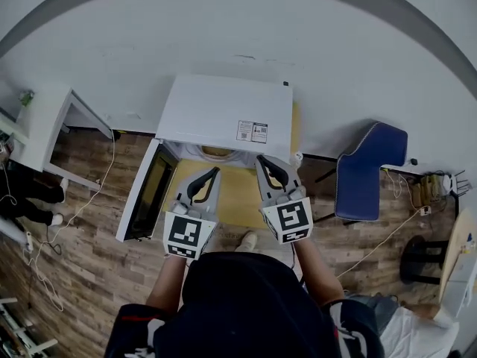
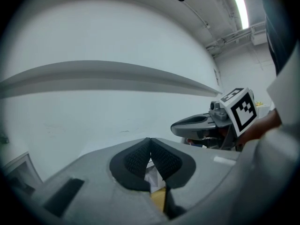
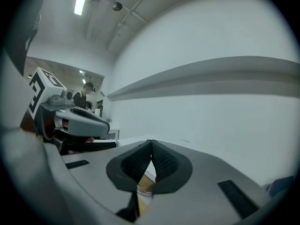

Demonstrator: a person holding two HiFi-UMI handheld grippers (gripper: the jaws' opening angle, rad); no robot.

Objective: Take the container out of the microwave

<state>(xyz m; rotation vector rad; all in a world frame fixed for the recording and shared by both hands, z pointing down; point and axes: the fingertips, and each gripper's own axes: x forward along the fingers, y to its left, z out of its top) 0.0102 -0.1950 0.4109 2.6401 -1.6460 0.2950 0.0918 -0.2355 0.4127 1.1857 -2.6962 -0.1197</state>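
Observation:
The white microwave stands on a yellow table with its door swung open to the left. Just inside the opening, the rim of a tan round container shows. My left gripper and right gripper hover side by side in front of the opening, pointing at it, apart from the container. Both are shut with nothing between the pads. In the left gripper view the black pads meet at the tips of the left gripper; the right gripper view shows the same for the right gripper.
A blue chair stands right of the table. At the left is a white side table, with another person's legs below it. Cables trail over the wooden floor. A white wall rises behind the microwave.

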